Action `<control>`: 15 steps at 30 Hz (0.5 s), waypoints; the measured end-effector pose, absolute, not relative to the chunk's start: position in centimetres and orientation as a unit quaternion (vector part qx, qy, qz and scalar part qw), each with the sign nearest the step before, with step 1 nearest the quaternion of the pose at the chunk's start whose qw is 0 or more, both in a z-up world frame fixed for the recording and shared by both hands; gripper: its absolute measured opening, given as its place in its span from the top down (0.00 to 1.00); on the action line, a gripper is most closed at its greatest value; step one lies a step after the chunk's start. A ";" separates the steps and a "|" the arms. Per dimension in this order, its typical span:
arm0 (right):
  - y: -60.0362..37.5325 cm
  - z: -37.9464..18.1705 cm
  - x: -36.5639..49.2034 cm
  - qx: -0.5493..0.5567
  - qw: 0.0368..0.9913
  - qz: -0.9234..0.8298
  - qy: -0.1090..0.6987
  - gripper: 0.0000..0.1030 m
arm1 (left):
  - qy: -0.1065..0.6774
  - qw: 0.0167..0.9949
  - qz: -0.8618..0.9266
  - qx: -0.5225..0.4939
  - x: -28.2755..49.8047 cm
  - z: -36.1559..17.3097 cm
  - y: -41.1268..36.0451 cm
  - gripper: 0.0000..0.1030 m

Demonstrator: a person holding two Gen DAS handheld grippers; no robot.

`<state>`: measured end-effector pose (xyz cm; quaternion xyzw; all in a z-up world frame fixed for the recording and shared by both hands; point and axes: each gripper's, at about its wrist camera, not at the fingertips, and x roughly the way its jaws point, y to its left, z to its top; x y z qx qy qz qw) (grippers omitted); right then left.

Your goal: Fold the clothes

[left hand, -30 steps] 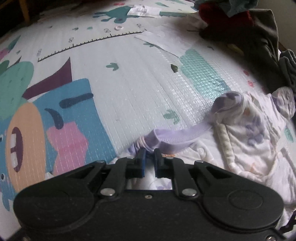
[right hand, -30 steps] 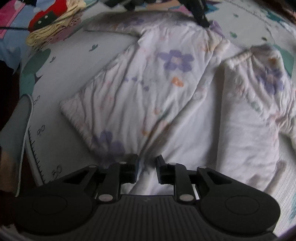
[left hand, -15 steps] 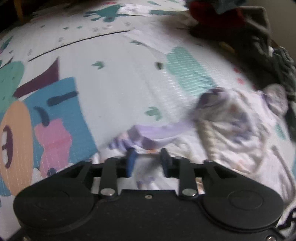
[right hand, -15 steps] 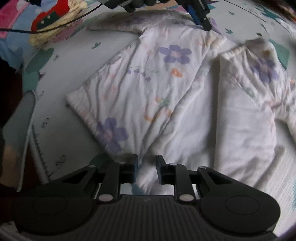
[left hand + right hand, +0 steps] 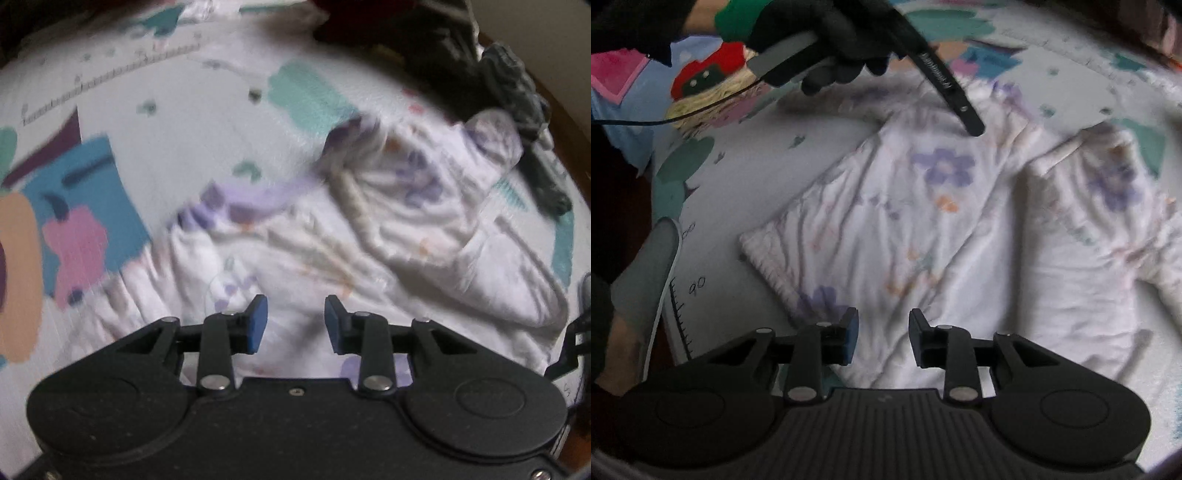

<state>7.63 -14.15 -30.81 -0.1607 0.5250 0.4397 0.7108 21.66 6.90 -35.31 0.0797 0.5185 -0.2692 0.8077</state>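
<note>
Right wrist view: a white flowered garment (image 5: 905, 221) lies spread on the patterned play mat (image 5: 746, 155), one panel already turned in over the middle and a second part (image 5: 1082, 236) lying alongside to the right. A second ago both tongs were pinched on its near edges; the left gripper (image 5: 291, 321) now stands part open with nothing between its blue pads, and the right gripper (image 5: 882, 332) is opening, with cloth below the pads but not clamped. Judged from this, one fold has been laid down and let go, and the next edge must be chosen. Only this view shows the gloved hand (image 5: 831, 40) carrying the other tongs over the far edge. Left wrist view, blurred: it alone shows the purple-trimmed edge (image 5: 255, 199) and the dark clothes (image 5: 424, 40) heaped beyond.
</note>
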 end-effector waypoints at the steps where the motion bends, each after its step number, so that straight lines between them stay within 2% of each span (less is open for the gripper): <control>1: -13.8 -31.4 7.3 -0.173 0.699 0.442 0.535 0.67 | 0.518 0.804 -0.279 0.094 21.5 -35.3 6.6 0.67; 3: -13.5 -31.4 6.3 -0.206 0.691 0.456 0.521 0.66 | 0.506 0.813 -0.278 0.075 21.9 -34.5 7.0 0.67; 6: -13.8 -31.2 6.6 -0.181 0.692 0.448 0.536 0.66 | 0.461 0.849 -0.247 0.074 22.6 -33.3 7.8 0.68; 10: -13.6 -30.6 6.8 -0.183 0.703 0.450 0.520 0.66 | 0.448 0.864 -0.214 0.084 24.1 -33.9 7.2 0.73; 14: -13.2 -31.5 7.2 -0.186 0.692 0.444 0.538 0.65 | 0.471 0.855 -0.201 0.081 25.8 -35.6 6.3 0.73; 15: -13.1 -31.7 7.0 -0.193 0.689 0.449 0.535 0.59 | 0.479 0.852 -0.199 0.070 26.2 -35.7 6.4 0.73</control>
